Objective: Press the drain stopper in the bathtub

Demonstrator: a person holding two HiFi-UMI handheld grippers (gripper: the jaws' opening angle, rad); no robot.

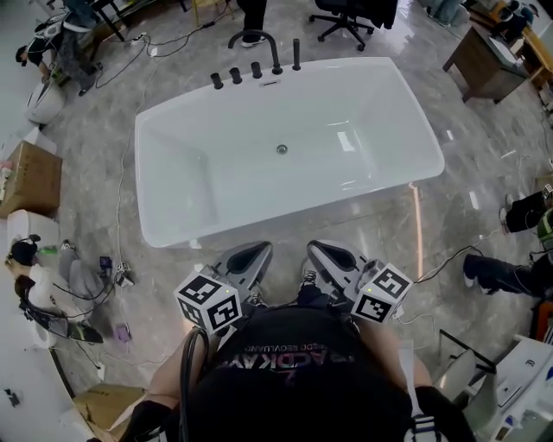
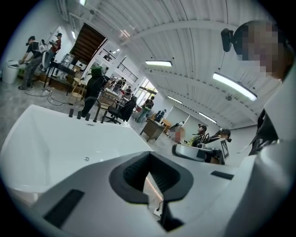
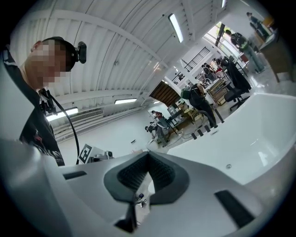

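The white bathtub (image 1: 173,129) fills the middle of the head view, with its small round metal drain stopper (image 1: 282,148) on the tub floor, just below the black faucet (image 1: 256,39) and knobs. My left gripper (image 1: 244,263) and right gripper (image 1: 333,259) are held side by side close to my chest, over the floor just short of the tub's near rim. Both are shut with nothing in them. In the left gripper view the left gripper (image 2: 149,162) points over the tub (image 2: 55,139), and the drain stopper (image 2: 86,159) is a small dot. The right gripper (image 3: 148,159) also sees the drain stopper (image 3: 228,166).
Cables (image 1: 121,276) and small gear lie on the marble floor to the tub's left, beside a cardboard box (image 1: 30,177). A wooden desk (image 1: 484,60) and an office chair (image 1: 346,13) stand behind the tub. A person's legs (image 1: 518,211) are at the right.
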